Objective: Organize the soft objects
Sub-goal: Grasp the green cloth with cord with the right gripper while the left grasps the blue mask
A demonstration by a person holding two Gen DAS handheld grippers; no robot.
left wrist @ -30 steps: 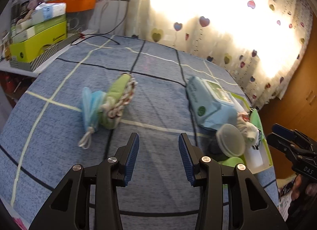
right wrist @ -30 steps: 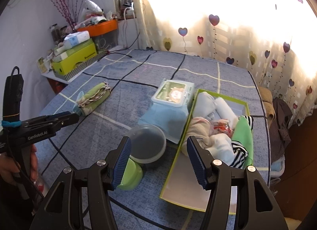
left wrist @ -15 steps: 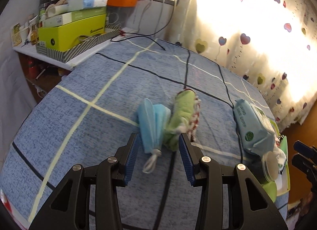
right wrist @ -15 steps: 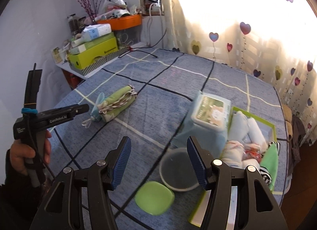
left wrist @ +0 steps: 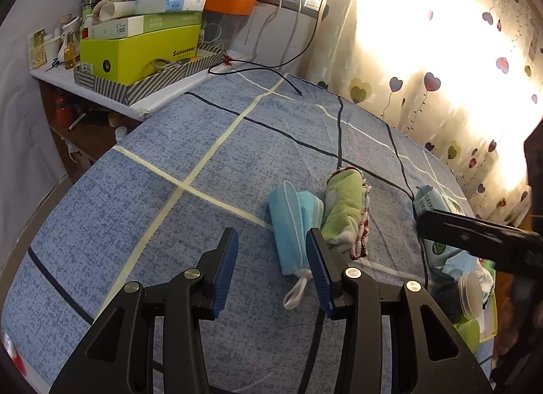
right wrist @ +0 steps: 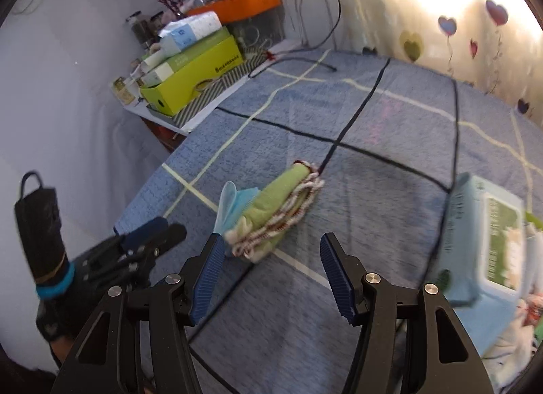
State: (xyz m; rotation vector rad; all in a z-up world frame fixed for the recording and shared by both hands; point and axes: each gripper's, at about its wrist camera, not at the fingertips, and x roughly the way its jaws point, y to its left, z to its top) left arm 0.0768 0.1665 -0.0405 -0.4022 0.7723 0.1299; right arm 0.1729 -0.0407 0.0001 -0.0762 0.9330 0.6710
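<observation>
A rolled green cloth (left wrist: 342, 204) with red-and-white trim lies on the blue checked tabletop (left wrist: 190, 170), right of centre in the left wrist view. A folded blue face mask (left wrist: 292, 221) lies touching its left side, with the white ear loop (left wrist: 297, 288) trailing toward the bottom of the frame. In the right wrist view the same cloth (right wrist: 281, 210) sits at centre, and the mask (right wrist: 230, 204) peeks out at its left end.

The left hand-held gripper (left wrist: 271, 271) hangs just short of the mask, its blue pads spread apart with nothing between them but the ear loop lying on the cloth below. The right hand-held gripper (right wrist: 271, 278) stands wide apart too, empty, near the cloth's near end.

To the right of the cloth lies a pale blue wet-wipe pack (right wrist: 485, 241). Beyond it, at the lower right edge of the left view, are a clear round lid (left wrist: 470, 295) and a green tray (left wrist: 492, 322) with bundled fabrics, partly hidden.

Left and ahead of the cloth the tabletop is bare up to its curved edge. Past that edge, in the upper left, a shelf (left wrist: 112, 98) carries a yellow-green box (left wrist: 142, 54), a tissue pack (left wrist: 169, 0) and an orange tray (left wrist: 227, 0). A black cable (left wrist: 261, 71) runs onto the far part of the tabletop. A heart-patterned curtain (left wrist: 441, 71) closes off the upper right.
</observation>
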